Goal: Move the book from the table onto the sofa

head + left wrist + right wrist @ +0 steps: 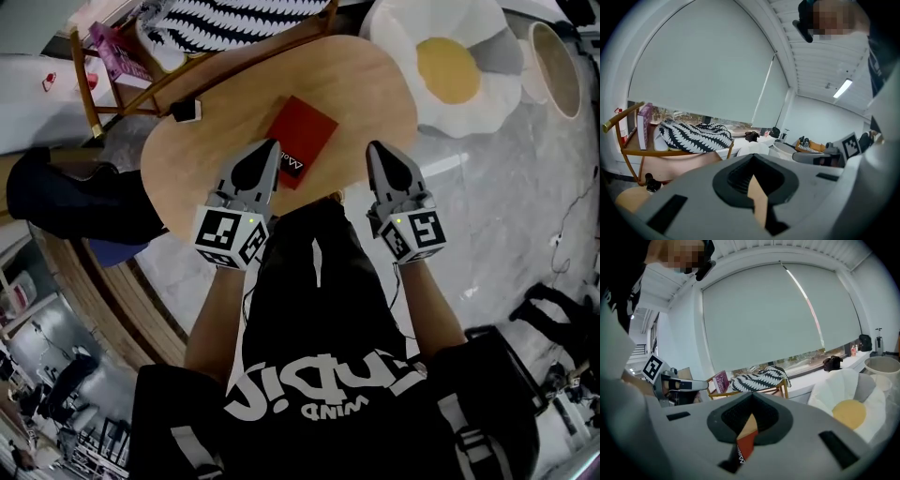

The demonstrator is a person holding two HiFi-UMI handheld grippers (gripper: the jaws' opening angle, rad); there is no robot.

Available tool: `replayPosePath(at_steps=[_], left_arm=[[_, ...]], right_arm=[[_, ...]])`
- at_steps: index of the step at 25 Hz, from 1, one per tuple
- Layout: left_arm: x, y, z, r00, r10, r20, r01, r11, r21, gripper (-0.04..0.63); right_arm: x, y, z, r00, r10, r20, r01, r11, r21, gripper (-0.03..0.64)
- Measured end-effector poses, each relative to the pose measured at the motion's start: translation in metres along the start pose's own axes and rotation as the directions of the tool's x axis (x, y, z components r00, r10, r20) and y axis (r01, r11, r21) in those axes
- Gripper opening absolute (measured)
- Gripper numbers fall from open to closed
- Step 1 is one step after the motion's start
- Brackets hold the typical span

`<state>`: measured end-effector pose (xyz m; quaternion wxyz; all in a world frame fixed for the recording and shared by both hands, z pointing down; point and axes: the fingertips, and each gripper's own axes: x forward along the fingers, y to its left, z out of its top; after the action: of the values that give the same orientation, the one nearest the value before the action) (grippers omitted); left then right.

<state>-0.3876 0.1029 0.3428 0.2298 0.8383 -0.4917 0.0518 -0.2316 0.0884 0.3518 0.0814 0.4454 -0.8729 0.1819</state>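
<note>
Book (302, 139): a thin red volume with white print along its near edge, lying flat and skewed on the round wooden counter (375, 94), close to the rim nearest the person. It looks light and fairly stiff, with a smooth cover that could slide under a loose pinch. Because it lies flush on the wood, there is no gap under it. The likeliest hold is a nip across the cover at the near corner or along the spine, perhaps after drawing that corner past the rim.

The left tongs (270, 150) sit just at the near left edge of the book, though I cannot tell whether they touch it. The right tongs (376, 150) are a little apart on its other side. Both pairs are fully closed with nothing in them, so they must spread before any grasp.

Farther off, a small dark-and-white object (190, 111) rests on the counter, and a fried-egg cushion (459, 70) lies beyond.
</note>
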Motion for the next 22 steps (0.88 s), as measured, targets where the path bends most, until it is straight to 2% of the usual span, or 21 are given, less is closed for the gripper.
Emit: replayPosePath(at_steps=[10, 13, 22], left_arm=[[0.024, 0.038, -0.066, 0.999, 0.036, -0.035, -0.037, 0.999, -0.036, 0.008], [0.033, 0.045, -0.082, 0.998, 0.033, -0.044, -0.034, 0.999, -0.023, 0.008], [0.054, 0.067, -0.135, 0.998, 0.035, -0.043, -0.037, 0.999, -0.039, 0.008]], right_arm=[[0.039, -0.006, -0.065, 0.999, 0.030, -0.042, -0.029, 0.999, 0.042, -0.003], [0.051, -0.011, -0.081, 0.999, 0.030, -0.040, -0.027, 0.998, 0.053, -0.003], [0.074, -0.019, -0.136, 0.998, 0.030, -0.053, -0.028, 0.999, 0.042, -0.003]])
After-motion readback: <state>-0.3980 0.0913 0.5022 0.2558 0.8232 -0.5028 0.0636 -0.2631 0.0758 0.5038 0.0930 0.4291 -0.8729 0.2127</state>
